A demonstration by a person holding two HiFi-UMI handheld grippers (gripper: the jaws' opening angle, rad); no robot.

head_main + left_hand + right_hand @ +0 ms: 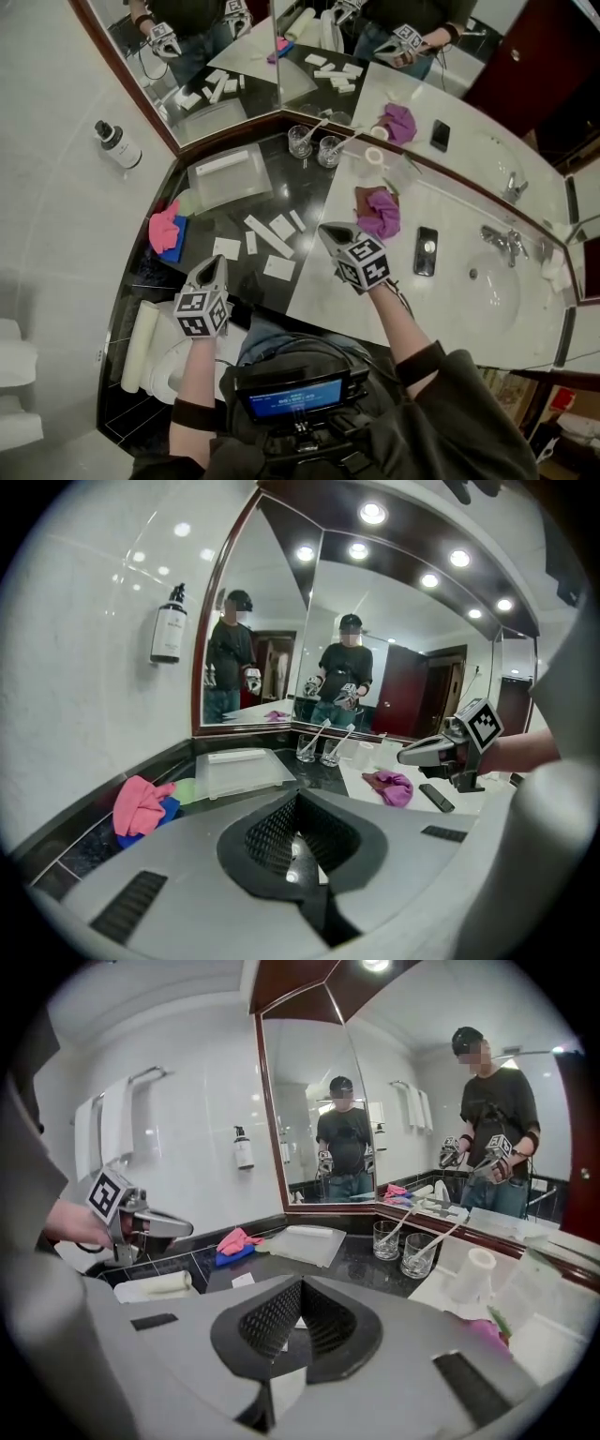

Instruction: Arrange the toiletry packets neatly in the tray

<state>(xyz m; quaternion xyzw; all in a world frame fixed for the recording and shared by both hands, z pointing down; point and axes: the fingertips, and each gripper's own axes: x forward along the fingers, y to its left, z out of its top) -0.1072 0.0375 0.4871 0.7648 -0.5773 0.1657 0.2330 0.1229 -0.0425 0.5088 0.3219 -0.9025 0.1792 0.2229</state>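
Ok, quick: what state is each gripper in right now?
Left gripper: closed, holding nothing.
Right gripper: closed, holding nothing.

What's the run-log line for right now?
left gripper: shut, empty | right gripper: shut, empty | packets: loose on dark counter | tray: holds one long white packet

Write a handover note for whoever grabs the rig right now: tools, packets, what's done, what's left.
Left tool: shut, empty, above the black counter near its front edge.
Right tool: shut, nothing seen in it, over the right edge of the black counter.
Tray: at the back by the mirror; one long white packet lies in it.
Loose packets: about six, scattered in front of the tray.
Done: one packet in. Left: move the rest in and line them up.
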